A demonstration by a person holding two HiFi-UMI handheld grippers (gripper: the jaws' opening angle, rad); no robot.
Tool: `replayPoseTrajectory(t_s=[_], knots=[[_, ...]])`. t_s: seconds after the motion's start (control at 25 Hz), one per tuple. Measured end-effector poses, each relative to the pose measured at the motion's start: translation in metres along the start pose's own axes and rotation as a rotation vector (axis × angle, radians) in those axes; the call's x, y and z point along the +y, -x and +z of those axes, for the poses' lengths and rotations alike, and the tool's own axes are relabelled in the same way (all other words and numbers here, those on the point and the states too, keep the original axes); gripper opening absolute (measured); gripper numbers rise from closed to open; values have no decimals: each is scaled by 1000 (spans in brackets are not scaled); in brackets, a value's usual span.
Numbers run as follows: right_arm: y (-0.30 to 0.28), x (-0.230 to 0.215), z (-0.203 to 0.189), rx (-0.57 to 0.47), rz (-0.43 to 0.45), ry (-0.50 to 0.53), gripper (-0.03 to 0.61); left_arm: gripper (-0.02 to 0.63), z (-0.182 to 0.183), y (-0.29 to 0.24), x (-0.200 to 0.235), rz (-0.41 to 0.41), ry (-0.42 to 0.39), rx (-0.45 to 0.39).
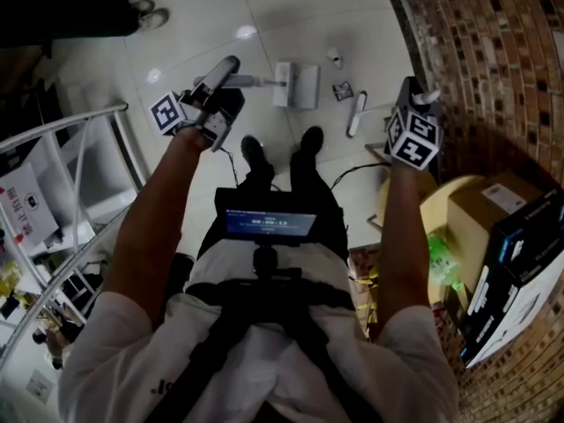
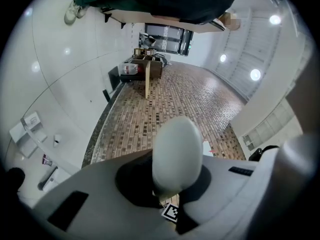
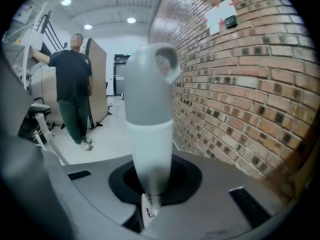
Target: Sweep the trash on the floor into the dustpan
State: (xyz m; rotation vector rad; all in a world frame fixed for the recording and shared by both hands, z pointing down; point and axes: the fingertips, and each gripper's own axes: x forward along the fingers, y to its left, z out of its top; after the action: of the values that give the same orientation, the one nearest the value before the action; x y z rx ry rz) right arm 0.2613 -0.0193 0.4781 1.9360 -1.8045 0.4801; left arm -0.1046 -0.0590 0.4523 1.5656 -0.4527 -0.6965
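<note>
Between your left gripper's (image 2: pixel 172 199) closed jaws sits the rounded dustpan handle (image 2: pixel 176 154). Your right gripper (image 3: pixel 150 204) is clamped on the looped broom handle (image 3: pixel 149 109). Beyond your shoes (image 1: pixel 254 152), the dustpan (image 1: pixel 297 85) rests on the white floor (image 1: pixel 264 16), with the trash (image 1: pixel 342 91) just beside it.

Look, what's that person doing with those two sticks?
A person is getting set to sweep. The left gripper is shut on the handle of a white dustpan that sits by their shoes. The right gripper is shut on a broom handle. A scrap of trash lies on the floor, not yet swept in.
</note>
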Motion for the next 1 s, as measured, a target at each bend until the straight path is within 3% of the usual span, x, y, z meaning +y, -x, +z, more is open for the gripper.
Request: replayPoseTrajectory(t_s=[0.2,0.36,0.6,1.0], knots=[[-9,-3,19,-42,-25,-108,17,8,-4,5,2,12,8,5],[-10,13,33,-81,39,-152,18,8,-5,4,2,14,13,7],[3,50,40,-102,185,-155,17,9,-3,7,3,15,13,-11],[16,31,69,-149,209,-111,15,9,9,-2,-14,-74,-24,-111]])
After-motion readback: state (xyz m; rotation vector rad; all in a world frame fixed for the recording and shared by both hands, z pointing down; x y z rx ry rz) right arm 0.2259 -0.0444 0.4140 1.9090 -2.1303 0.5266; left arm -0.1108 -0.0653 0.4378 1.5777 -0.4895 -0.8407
